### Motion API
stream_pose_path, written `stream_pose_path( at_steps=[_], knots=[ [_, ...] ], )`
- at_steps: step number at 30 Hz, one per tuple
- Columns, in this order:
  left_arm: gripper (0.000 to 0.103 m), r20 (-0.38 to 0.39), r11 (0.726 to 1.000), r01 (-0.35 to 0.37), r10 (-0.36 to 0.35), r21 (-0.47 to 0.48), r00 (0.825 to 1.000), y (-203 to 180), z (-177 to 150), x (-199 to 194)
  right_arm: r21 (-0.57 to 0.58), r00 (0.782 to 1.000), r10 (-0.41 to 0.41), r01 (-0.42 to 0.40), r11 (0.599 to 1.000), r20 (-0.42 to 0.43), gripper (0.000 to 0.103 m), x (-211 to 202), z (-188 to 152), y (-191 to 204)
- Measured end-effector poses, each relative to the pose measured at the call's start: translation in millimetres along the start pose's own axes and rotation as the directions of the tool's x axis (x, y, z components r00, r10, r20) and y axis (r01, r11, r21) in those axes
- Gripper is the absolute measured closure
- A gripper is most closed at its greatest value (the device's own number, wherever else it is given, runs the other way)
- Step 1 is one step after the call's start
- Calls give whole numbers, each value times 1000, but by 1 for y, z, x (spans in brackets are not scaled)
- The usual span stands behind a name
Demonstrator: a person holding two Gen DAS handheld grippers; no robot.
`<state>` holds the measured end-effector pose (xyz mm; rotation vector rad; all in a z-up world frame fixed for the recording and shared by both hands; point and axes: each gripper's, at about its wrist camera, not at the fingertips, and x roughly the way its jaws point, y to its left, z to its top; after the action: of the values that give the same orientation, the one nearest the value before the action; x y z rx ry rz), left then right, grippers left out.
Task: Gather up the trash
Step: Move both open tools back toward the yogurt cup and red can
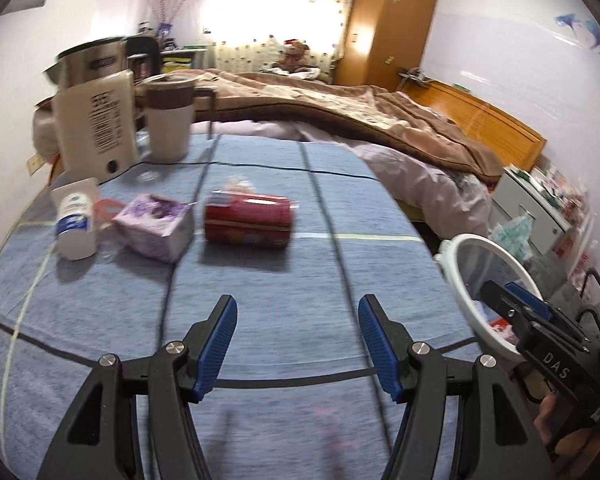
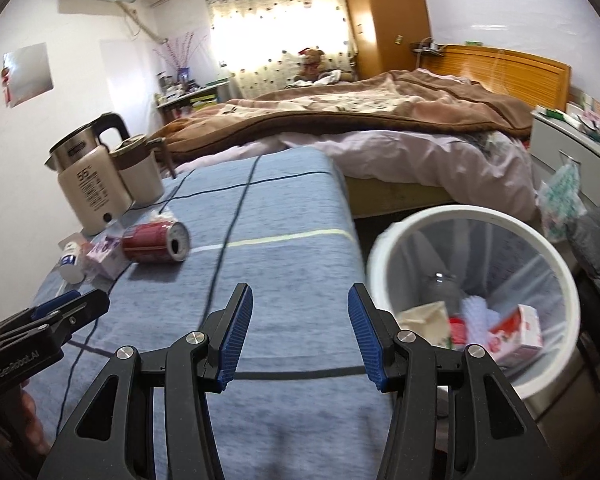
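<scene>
A red can (image 1: 247,220) lies on its side on the blue cloth-covered table (image 1: 300,280); it also shows in the right wrist view (image 2: 156,241). A purple carton (image 1: 155,220) and a small white bottle (image 1: 76,222) lie left of it. My left gripper (image 1: 297,350) is open and empty, over the table short of the can. My right gripper (image 2: 300,334) is open and empty, over the table's right edge next to the white trash bin (image 2: 476,216), which holds several cartons and wrappers.
A kettle (image 1: 96,120) and a lidded cup (image 1: 169,120) stand at the table's far left. A bed with a brown blanket (image 2: 380,112) lies beyond. A white cabinet (image 2: 572,148) and grey clothing (image 2: 596,240) sit right of the bin.
</scene>
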<state>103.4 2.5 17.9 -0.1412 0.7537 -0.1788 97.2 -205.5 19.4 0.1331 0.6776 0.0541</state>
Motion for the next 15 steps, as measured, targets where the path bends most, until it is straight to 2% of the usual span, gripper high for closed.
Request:
stream_pose_path(
  at_steps=[12, 15],
  knots=[
    [35, 10, 980, -148, 150, -130, 989, 93, 3, -9, -111, 993, 104, -109, 988, -51, 52, 41, 13, 57],
    [34, 13, 973, -155, 159, -171, 987, 115, 6, -11, -132, 988, 139, -147, 980, -70, 52, 54, 19, 70]
  ],
)
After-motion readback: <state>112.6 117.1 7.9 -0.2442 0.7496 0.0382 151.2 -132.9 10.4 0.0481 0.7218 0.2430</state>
